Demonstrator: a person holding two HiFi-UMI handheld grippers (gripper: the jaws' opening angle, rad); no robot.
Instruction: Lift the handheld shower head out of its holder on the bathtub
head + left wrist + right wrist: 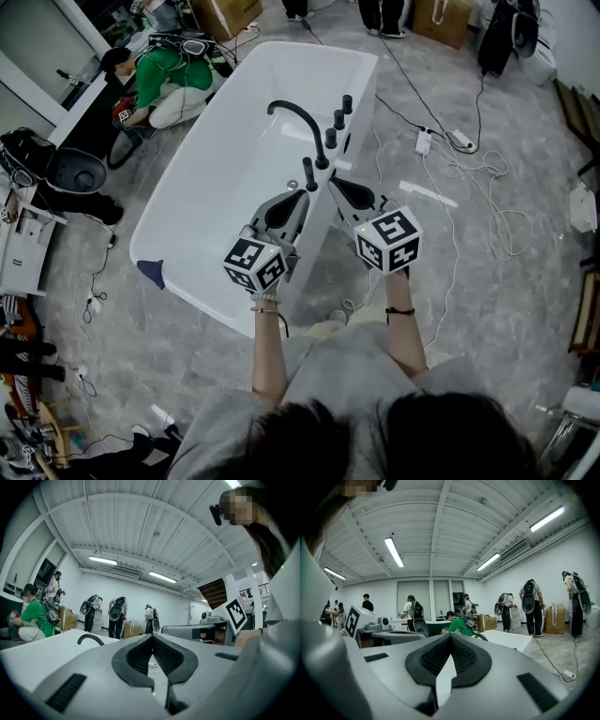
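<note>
A white freestanding bathtub (187, 202) lies ahead of me. On its right rim stand a curved black spout (298, 114) and a row of black fittings. The nearest slim upright one (308, 173) looks like the handheld shower head, standing in its holder. My left gripper (301, 193) points at it from just below, jaws together and empty. My right gripper (336, 181) hovers beside the rim to its right, shut with nothing in it. The left gripper view shows the shut jaws (152, 637), the tub (47, 644) and the spout (90, 638). In the right gripper view the jaws (451, 637) are closed.
A person in green (164, 80) crouches by the tub's far left side. Cables and a power strip (441, 141) lie on the grey floor to the right. Several people with backpacks stand by cardboard boxes (555, 618) at the far wall.
</note>
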